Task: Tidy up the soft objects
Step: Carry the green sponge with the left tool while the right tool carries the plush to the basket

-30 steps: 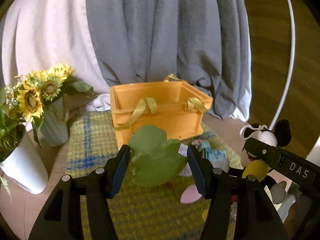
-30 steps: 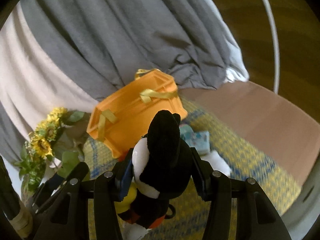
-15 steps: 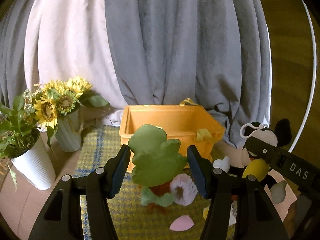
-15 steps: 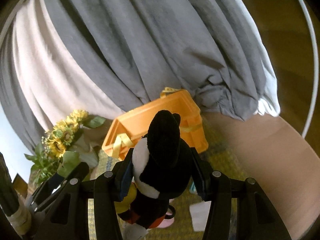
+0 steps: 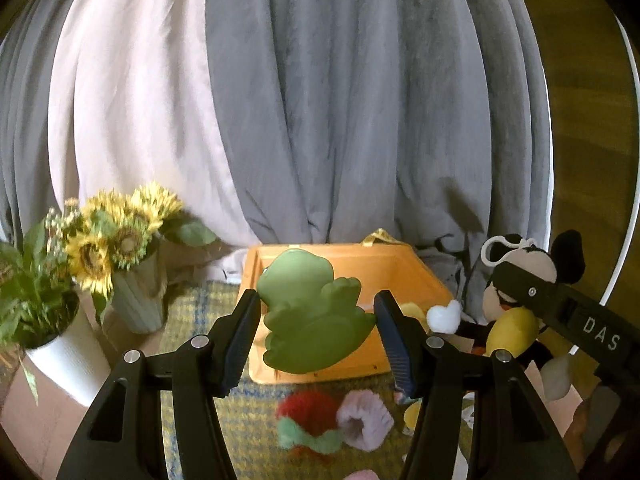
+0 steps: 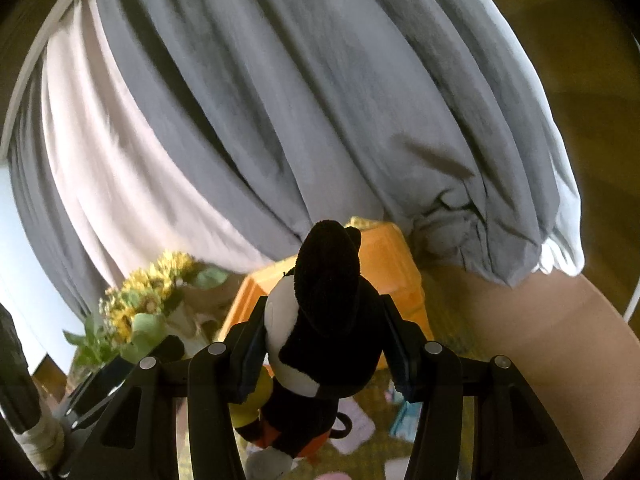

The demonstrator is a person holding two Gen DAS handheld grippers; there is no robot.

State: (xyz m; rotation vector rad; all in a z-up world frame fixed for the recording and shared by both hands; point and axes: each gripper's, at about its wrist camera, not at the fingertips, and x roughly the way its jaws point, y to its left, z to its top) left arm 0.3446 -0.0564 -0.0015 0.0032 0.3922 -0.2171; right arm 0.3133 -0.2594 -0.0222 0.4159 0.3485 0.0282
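Left tool (image 5: 316, 320) was clamped on the green frog toy (image 5: 314, 314), held aloft just in front of the open orange crate (image 5: 416, 276), while the right tool (image 6: 320, 340) gripped the black mouse plush (image 6: 326, 312) by its body, raised short of the same crate. Correct practice, judged from this position, required each toy carried fully over the crate rim before the jaws parted, one tool at a time to avoid collision. Loose soft items, a red plush (image 5: 308, 416) and pale scrunchie (image 5: 364, 420), lay on the yellow mat (image 5: 192, 312) awaiting collection

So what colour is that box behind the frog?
Orange box, clearest in the left wrist view.
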